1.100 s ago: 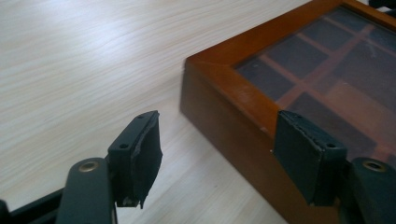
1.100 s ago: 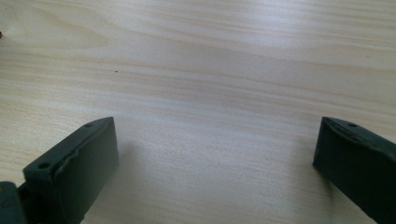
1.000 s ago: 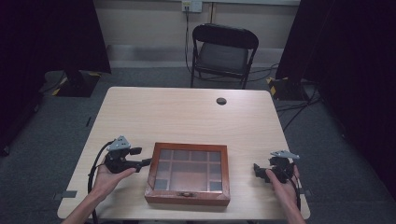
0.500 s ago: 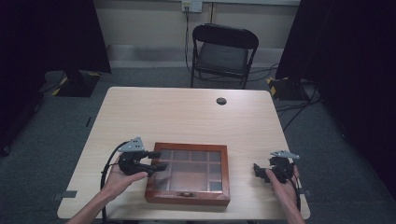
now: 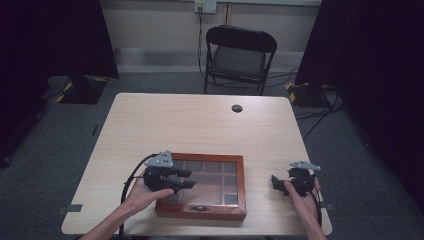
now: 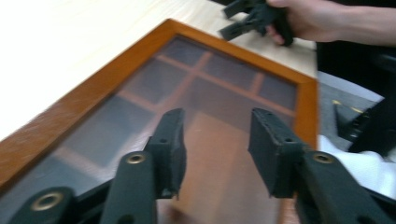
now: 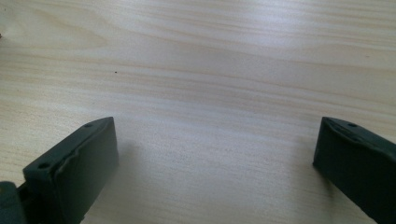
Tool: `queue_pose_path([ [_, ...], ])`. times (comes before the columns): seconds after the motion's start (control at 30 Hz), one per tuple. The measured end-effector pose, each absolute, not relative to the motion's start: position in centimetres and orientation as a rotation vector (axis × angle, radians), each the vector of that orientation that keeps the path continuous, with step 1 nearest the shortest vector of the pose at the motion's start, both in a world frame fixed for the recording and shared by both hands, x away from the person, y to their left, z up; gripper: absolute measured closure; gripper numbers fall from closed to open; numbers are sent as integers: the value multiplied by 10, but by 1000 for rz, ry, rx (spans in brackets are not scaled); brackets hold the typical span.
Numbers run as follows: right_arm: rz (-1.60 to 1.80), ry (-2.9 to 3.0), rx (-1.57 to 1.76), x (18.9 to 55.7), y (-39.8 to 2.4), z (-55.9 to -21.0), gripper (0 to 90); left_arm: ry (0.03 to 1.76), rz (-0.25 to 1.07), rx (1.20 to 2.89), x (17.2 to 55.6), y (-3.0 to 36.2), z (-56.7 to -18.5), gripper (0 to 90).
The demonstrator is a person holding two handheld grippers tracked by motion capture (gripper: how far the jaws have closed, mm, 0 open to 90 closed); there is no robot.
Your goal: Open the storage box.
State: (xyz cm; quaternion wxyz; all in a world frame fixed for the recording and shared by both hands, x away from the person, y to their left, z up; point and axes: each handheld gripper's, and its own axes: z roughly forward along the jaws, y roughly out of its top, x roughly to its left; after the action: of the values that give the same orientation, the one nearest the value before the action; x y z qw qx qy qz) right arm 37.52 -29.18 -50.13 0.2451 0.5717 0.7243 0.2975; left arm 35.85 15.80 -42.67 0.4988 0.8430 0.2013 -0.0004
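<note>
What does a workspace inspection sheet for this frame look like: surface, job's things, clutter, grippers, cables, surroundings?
Surface: light wood table, with a dark round grommet near the far edge.
Job's things: wooden box with a glass lid, shut, at the near edge; a metal latch on its front; compartments visible inside, contents cannot be told.
Clutter: nothing seen.
Grippers: left gripper open, over the box lid's left part; right gripper open, low over bare table right of the box.
Cables: black cable loops from the left gripper; more cables on the floor at far right.
Surroundings: black folding chair, grey carpet, dark curtains, wall outlet.
</note>
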Motion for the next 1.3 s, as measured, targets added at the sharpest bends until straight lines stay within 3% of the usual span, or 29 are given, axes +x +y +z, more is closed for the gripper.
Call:
queue_pose_path([
  [0.4, 814, 1978, 1560, 375, -292, -501, 0, 354, -150, 2107, 337, 136, -439, 741],
  [0.57, 813, 1980, 1560, 375, -292, -501, 0, 318, -191, 2115, 329, 131, -439, 764],
  [0.97, 813, 1977, 1561, 375, -292, -501, 0, 318, -160, 2174, 323, 124, -444, 760],
  [1.3, 814, 1980, 1558, 375, -292, -501, 0, 294, -141, 2186, 322, 116, -444, 813],
])
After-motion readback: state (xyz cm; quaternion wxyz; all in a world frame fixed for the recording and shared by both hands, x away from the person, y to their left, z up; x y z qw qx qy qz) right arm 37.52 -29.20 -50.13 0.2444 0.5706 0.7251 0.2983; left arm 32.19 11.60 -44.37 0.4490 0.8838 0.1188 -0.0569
